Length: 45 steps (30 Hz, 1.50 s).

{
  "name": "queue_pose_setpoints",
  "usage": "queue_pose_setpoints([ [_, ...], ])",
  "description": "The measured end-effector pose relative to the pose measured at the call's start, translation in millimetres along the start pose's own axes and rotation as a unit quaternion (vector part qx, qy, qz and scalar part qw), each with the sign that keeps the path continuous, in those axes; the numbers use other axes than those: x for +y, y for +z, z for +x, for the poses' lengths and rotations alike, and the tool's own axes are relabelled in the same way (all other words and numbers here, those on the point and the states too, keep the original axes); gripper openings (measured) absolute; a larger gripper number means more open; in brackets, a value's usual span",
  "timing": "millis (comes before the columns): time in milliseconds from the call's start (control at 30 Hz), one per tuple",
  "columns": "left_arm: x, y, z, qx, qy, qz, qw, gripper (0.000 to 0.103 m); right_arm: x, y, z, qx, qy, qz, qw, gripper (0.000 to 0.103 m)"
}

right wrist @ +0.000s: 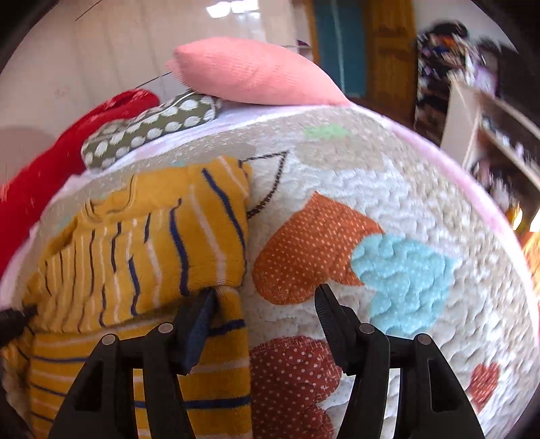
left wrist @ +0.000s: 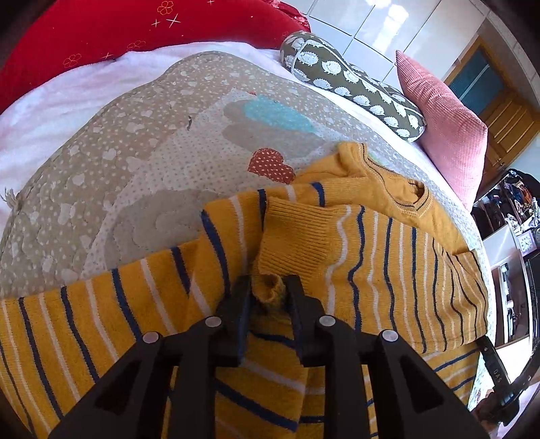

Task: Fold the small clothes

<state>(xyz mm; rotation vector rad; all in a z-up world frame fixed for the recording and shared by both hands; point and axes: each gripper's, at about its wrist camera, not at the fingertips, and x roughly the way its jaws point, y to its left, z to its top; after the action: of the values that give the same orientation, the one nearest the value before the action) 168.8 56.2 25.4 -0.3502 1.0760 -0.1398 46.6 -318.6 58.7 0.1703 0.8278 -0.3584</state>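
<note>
A small mustard-yellow sweater (left wrist: 371, 243) with navy and white stripes lies on a quilted patchwork mat (left wrist: 135, 152). One sleeve is folded across the body. My left gripper (left wrist: 268, 290) is shut on the sleeve's ribbed cuff (left wrist: 270, 287) and holds it over the sweater's body. In the right wrist view the sweater (right wrist: 145, 243) lies at the left, partly folded over. My right gripper (right wrist: 266, 297) is open; its left finger (right wrist: 202, 310) touches the sweater's right edge, its right finger (right wrist: 329, 304) is over the mat (right wrist: 371, 189).
A pink cushion (left wrist: 442, 125), an olive hedgehog-print pillow (left wrist: 354, 81) and a red blanket (left wrist: 101, 30) lie along the far side of the bed. Shelves with clutter (right wrist: 489, 135) and a wooden door (right wrist: 388, 47) stand beyond the bed's edge.
</note>
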Motion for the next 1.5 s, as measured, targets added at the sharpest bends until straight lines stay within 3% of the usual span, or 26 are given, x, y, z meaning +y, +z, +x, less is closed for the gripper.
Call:
queue_pose_setpoints([
  [100, -0.8, -1.7, -0.6, -0.005, 0.007, -0.002, 1.0, 0.023, 28.4, 5.3, 13.2, 0.005, -0.007, -0.102, 0.995, 0.063],
  [167, -2.6, -3.2, -1.2, -0.008, 0.014, 0.001, 0.9999, 0.023, 24.9, 15.5, 20.5, 0.003, -0.012, -0.096, 0.995, 0.062],
  [267, -4.3, -2.4, -0.3, -0.008, 0.017, 0.002, 0.9998, 0.023, -21.3, 34.5, 19.1, -0.004, 0.01, 0.046, 0.999, 0.063],
  [333, -4.4, -0.7, 1.2, -0.003, 0.009, 0.003, 0.9999, 0.029, -57.6, 35.2, 18.0, -0.003, 0.017, 0.151, 0.988, 0.068],
  [400, -8.4, -1.6, 2.9, -0.003, 0.011, 0.012, 0.9999, 0.032, -76.7, 29.7, 20.7, 0.012, 0.031, 0.2, 0.979, 0.07],
  [467, -12.9, -2.1, 3.3, -0.007, 0.022, 0.021, 0.9995, 0.033, -67.9, 28.0, 21.3, 0.018, -0.011, 0.158, 0.987, 0.07],
  [533, -14.1, -2.1, 3.4, -0.01, 0.026, 0.022, 0.9994, 0.033, -50.3, 28.0, 14.5, -0.003, -0.03, 0.097, 0.995, 0.07],
  [633, -11.5, 1.0, 3.2, -0.007, 0.023, 0.015, 0.9996, 0.033, -31.0, 28.7, 3.5, -0.001, 0.016, 0.048, 0.999, 0.07],
  [700, -6.3, 3.8, -4.4, -0.012, 0.026, 0.004, 0.9996, 0.031, -30.6, 30.9, -6.2, -0.002, 0.017, 0.04, 0.999, 0.07],
  [833, 14.8, 9.9, -28.9, -0.042, 0.067, -0.014, 0.9968, 0.018, -43.4, 29.3, -36.7, -0.02, 0.018, 0.043, 0.999, 0.071],
  [1000, 54.1, -2.4, -70.5, -0.053, 0.036, -0.052, 0.9966, 0.018, -43.0, 20.1, -57.6, -0.015, 0.017, 0.021, 1.0, 0.072],
  [1133, 82.5, -36.8, -125.7, -0.092, 0.027, -0.068, 0.993, 0.023, -5.2, 11.9, -67.2, -0.004, 0.061, -0.008, 0.998, 0.072],
  [1233, 102.8, -69.6, -167.2, -0.125, 0.03, -0.078, 0.9886, 0.034, 45.3, 5.0, -68.2, 0.015, 0.113, -0.039, 0.993, 0.072],
  [1300, 117.8, -91.6, -191.7, -0.142, 0.04, -0.087, 0.9853, 0.036, 87.7, -1.1, -70.1, 0.032, 0.16, -0.061, 0.985, 0.072],
  [1400, 144.2, -128.2, -225.3, -0.17, 0.068, -0.106, 0.9774, 0.041, 162.4, -16.6, -78.4, 0.053, 0.238, -0.125, 0.962, 0.072],
  [1500, 174.3, -168.8, -250.8, -0.191, 0.102, -0.123, 0.9685, 0.044, 243.9, -39.0, -94.9, 0.068, 0.302, -0.213, 0.927, 0.072],
])
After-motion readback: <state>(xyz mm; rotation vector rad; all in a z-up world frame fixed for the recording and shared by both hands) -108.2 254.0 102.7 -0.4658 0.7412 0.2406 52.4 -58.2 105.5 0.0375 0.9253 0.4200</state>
